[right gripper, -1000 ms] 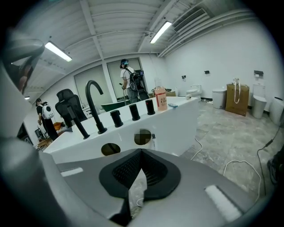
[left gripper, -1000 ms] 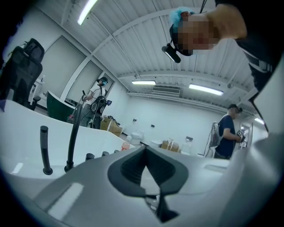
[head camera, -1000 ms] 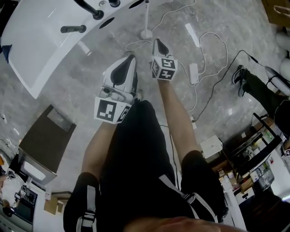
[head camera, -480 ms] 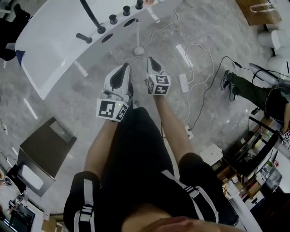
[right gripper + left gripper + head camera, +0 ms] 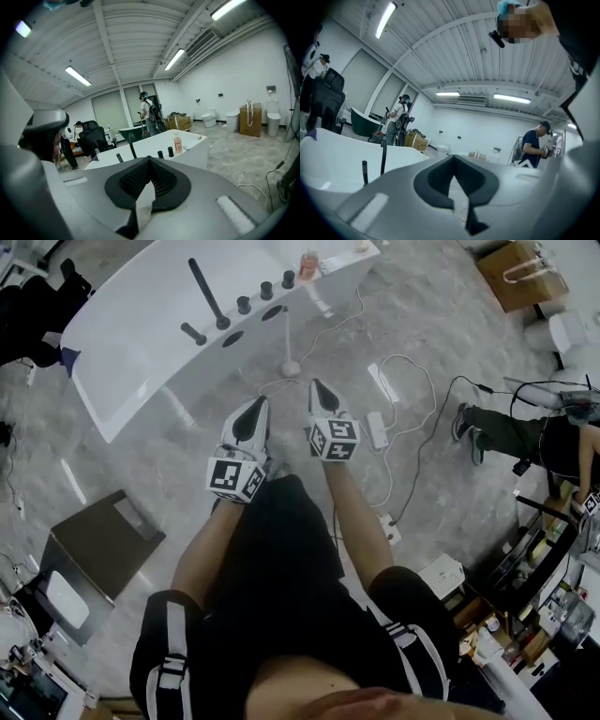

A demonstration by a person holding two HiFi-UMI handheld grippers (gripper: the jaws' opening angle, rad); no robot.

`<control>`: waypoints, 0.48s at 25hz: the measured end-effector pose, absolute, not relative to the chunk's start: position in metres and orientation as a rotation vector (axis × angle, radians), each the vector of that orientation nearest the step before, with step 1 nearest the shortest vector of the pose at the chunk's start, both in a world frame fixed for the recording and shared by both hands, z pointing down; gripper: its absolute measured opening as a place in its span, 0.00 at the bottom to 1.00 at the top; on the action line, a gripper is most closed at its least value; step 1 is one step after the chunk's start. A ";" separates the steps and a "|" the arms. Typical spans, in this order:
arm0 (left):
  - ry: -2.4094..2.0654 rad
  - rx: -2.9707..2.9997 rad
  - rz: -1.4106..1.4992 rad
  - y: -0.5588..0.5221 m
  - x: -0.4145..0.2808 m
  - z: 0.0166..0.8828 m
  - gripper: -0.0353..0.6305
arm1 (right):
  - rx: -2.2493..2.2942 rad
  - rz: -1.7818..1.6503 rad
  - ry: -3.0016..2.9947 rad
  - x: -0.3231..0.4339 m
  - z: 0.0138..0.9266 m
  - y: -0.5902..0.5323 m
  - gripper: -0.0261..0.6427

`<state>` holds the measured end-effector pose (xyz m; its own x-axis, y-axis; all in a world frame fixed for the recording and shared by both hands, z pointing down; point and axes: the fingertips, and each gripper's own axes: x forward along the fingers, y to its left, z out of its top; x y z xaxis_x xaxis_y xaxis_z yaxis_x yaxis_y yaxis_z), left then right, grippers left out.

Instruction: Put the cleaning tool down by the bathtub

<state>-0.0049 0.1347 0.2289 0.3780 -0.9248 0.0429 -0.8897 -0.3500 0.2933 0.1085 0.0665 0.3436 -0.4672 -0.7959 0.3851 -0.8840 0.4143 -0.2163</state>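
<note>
Head view: cleaning tool (image 5: 291,366) stands on the floor (image 5: 187,456), just beside the bathtub (image 5: 131,343).
Claws: left claw (image 5: 262,404) and right claw (image 5: 314,385) both pressed together, empty.
Technique: task looks done; withdraw without knocking the tool.

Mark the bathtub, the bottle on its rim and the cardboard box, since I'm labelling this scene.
bathtub (image 5: 131,352), head view, bare white surface left of the taps.
bottle (image 5: 308,265), head view, its body.
cardboard box (image 5: 497,279), head view, its brown top.
</note>
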 end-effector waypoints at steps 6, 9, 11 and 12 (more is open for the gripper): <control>-1.536 2.446 -0.185 0.142 -0.002 0.188 0.06 | 1.539 0.506 -2.488 0.113 0.273 0.091 0.04; -1.485 2.469 -0.196 0.145 -0.008 0.171 0.06 | 1.610 0.479 -2.484 0.116 0.242 0.106 0.04; -1.438 2.470 -0.203 0.149 -0.013 0.164 0.06 | 1.656 0.472 -2.480 0.113 0.225 0.118 0.04; -1.415 2.477 -0.203 0.152 -0.016 0.161 0.06 | 1.675 0.468 -2.478 0.111 0.217 0.124 0.04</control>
<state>-0.0155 0.1524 0.1613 0.5100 -0.8600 0.0171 -0.8205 -0.4805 0.3096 0.1107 0.1245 0.2166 -0.3834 -0.8852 0.2634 -0.9203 0.3422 -0.1895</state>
